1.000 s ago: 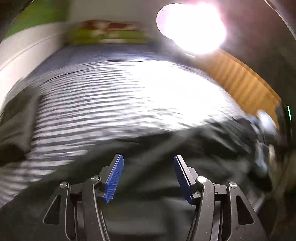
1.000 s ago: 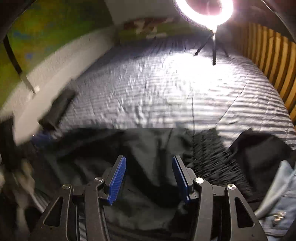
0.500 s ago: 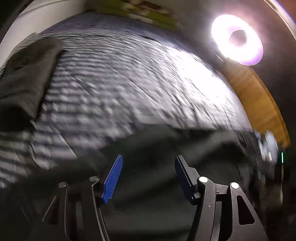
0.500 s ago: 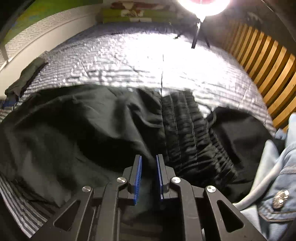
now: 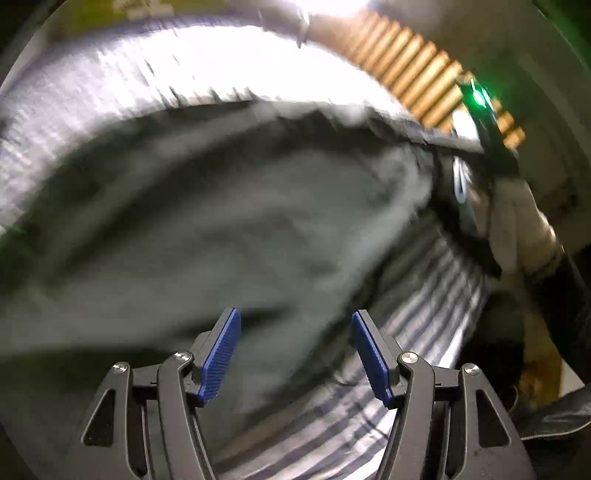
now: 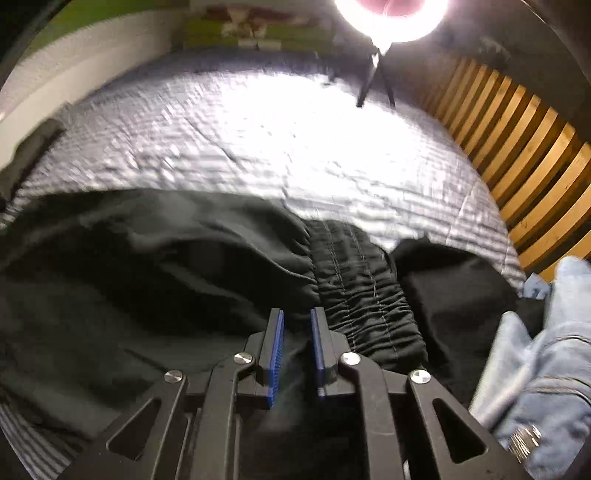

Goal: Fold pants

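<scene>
We find no text, label, brand, number or sign that can be read in either view. The green and red patterned strip [image 6: 255, 31] on the far wall in the right wrist view is too blurred for us to tell whether it carries any lettering, and the left wrist view is smeared by motion throughout.

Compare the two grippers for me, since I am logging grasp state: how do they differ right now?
The left gripper stands wide open with nothing between its pads; the right gripper is pinched nearly shut on the black pants. The left view is motion-blurred; the right is mostly sharp. Both have blue ribbed pads and point over the striped bedcover.
</scene>
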Demonstrator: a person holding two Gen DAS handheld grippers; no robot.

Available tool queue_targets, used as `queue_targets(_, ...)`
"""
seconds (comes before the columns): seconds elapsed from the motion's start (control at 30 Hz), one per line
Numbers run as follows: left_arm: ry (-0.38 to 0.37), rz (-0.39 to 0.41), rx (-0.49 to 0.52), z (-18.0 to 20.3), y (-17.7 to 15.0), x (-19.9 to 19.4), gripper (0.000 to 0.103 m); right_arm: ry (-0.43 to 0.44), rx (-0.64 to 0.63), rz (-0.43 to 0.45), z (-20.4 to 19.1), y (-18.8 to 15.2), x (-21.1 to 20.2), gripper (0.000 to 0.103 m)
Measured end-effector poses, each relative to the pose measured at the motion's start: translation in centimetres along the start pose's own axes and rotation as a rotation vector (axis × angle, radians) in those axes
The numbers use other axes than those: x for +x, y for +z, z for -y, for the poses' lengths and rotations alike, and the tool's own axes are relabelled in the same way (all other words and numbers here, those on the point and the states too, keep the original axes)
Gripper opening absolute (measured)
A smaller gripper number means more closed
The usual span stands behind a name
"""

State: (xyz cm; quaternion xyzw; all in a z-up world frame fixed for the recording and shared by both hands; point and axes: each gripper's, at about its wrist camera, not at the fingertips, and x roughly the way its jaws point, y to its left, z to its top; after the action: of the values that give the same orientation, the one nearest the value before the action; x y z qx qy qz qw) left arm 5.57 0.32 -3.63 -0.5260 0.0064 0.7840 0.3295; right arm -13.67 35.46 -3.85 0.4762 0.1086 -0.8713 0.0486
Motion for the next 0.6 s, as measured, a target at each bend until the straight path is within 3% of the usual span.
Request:
queue_targets(0.13, 0.104, 0.15, -0.09, -3.6, 3.3, -5.6, 0.067, 0.134, 0.018, 0.093, -3.1, 0.4, -4.2, 0.017)
queue_targets(0.17, 0.129, 0.18, -0.124, -4.8, 4.3, -6.6, 0.067, 0.185, 0.02, 0.127, -4.4, 0.4, -5.1, 0.022)
queue_targets(0.2, 0.134, 0.208, -0.156, -6.2, 5.4, -7.6, 0.068, 0.232, 0.024, 0.154, -5.4, 0.5, -5.6, 0.029)
queue_targets(0.3, 0.149, 0.245, -0.263, -11.4, 8.8, -8.6, 0.075, 0.363, 0.025, 0.203, -9.4, 0.9, -6.3, 0.033)
queue_targets(0.4, 0.103, 0.216, -0.362, -16.2, 10.5, -7.7, 0.075, 0.492, 0.011, 0.137, -12.5, 3.1, -5.2, 0.033)
queue_targets(0.5, 0.03, 0.146, -0.44, -20.1, 11.0, -5.2, 0.075, 0.539, 0.024, 0.073, -14.1, 6.4, -3.4, 0.035)
queue_targets(0.6, 0.02, 0.093, -0.391, -20.6, 10.5, -2.5, 0.076, 0.601, 0.076, -0.016, -15.0, 9.9, -0.4, 0.039)
